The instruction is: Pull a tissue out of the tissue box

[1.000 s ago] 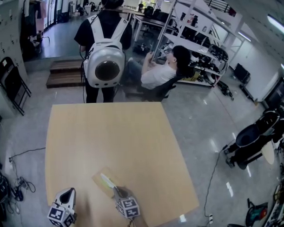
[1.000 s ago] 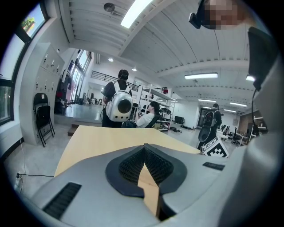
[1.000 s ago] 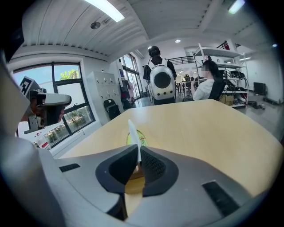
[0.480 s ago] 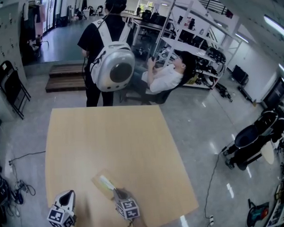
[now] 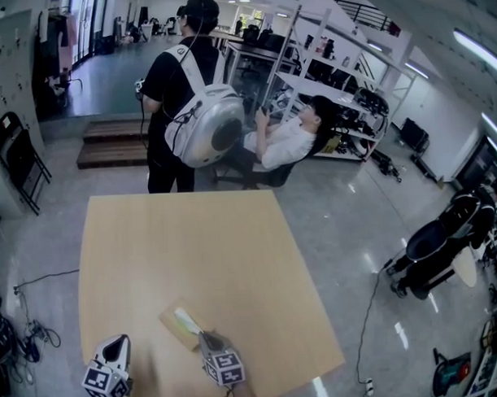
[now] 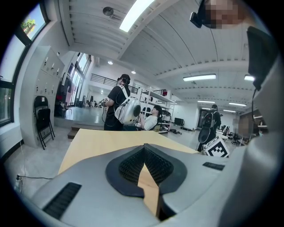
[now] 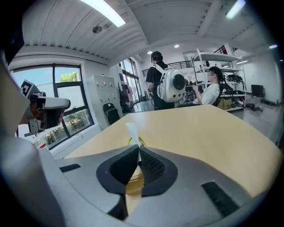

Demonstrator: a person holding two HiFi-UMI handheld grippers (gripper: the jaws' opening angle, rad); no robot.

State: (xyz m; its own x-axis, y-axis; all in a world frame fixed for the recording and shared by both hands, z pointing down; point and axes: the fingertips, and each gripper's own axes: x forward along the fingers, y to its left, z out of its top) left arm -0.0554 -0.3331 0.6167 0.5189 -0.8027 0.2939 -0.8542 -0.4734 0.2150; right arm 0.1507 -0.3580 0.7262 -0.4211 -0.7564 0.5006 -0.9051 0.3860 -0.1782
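Observation:
A flat tan tissue box (image 5: 172,317) lies on the wooden table (image 5: 193,244) near its front edge. A white tissue (image 5: 187,321) with a greenish tint sticks up from its slot. My right gripper (image 5: 205,340) is at the box's near end, shut on the tissue. In the right gripper view the tissue (image 7: 132,132) rises as a thin strip from between the closed pads of the right gripper (image 7: 137,153), with the box (image 7: 132,185) just below. My left gripper (image 5: 117,345) rests to the left of the box, apart from it; its jaws (image 6: 144,150) meet at the tips with nothing between them.
A person with a grey backpack (image 5: 204,126) stands at the table's far edge, and another person (image 5: 283,139) sits on a chair behind. Shelving (image 5: 342,93) is at the back right, a folding chair (image 5: 15,153) at the left, and cables (image 5: 25,340) lie on the floor.
Both grippers and the box stay where they were. The standing person with the backpack has turned to the side.

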